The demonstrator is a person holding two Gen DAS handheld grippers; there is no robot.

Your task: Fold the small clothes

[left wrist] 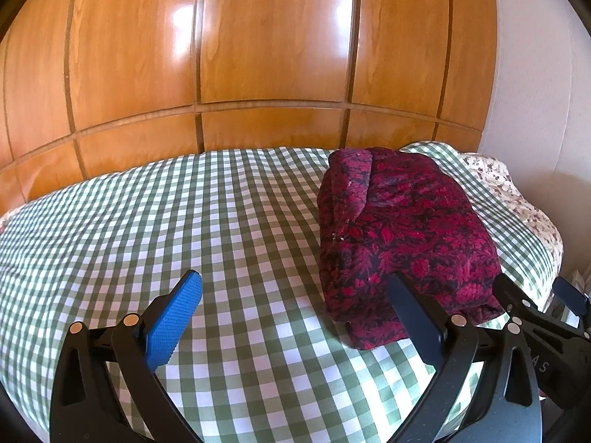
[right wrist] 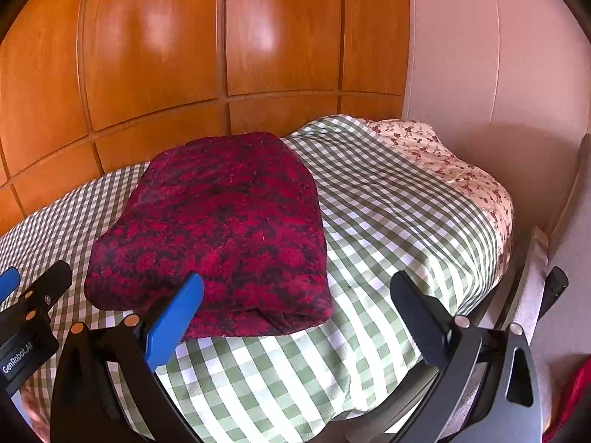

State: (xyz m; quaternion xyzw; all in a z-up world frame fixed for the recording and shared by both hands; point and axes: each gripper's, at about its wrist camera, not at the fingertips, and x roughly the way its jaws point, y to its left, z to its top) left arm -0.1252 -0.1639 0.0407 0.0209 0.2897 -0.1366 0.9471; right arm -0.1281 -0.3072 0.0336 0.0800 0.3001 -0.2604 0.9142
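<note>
A folded red and black patterned garment (left wrist: 399,236) lies in a thick bundle on the green checked bed cover (left wrist: 184,221). In the left wrist view it is at the right, just beyond my left gripper's right finger. My left gripper (left wrist: 295,284) is open and empty above the cover. In the right wrist view the garment (right wrist: 221,229) lies at centre left, its near edge behind my right gripper's blue left finger. My right gripper (right wrist: 295,288) is open and empty. The left gripper's body (right wrist: 26,325) shows at the lower left of the right wrist view.
A glossy wooden wardrobe wall (left wrist: 258,55) stands right behind the bed. A floral pillow (right wrist: 443,158) lies at the bed's right end beside a pale wall (right wrist: 498,74). The bed's right edge drops to a narrow floor gap (right wrist: 524,295).
</note>
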